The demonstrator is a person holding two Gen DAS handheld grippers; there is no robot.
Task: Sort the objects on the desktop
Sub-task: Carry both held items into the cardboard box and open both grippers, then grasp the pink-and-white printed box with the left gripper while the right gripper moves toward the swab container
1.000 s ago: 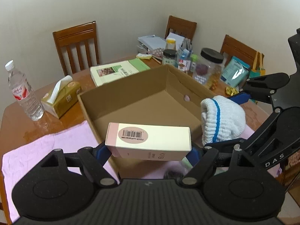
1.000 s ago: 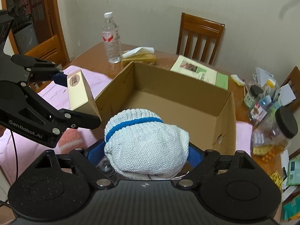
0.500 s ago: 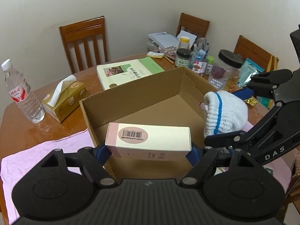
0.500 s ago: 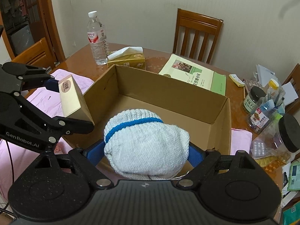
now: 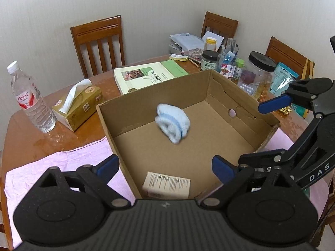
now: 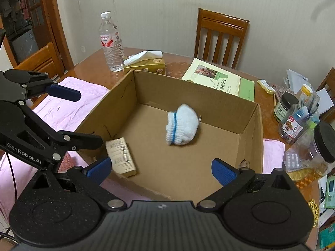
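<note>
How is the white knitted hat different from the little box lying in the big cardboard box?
The knitted hat is soft, rounded and white with a blue stripe; the little box is stiff, straight-edged and cream with printed text. The hat sits nearer the middle of the cardboard box and looks blurred; the little box lies flat against a side wall. Both are inside the cardboard box, held by neither gripper.

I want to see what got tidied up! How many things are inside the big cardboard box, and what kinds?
Knitted hats: 1
Small packet boxes: 1
Total: 2, both inside the cardboard box.
</note>
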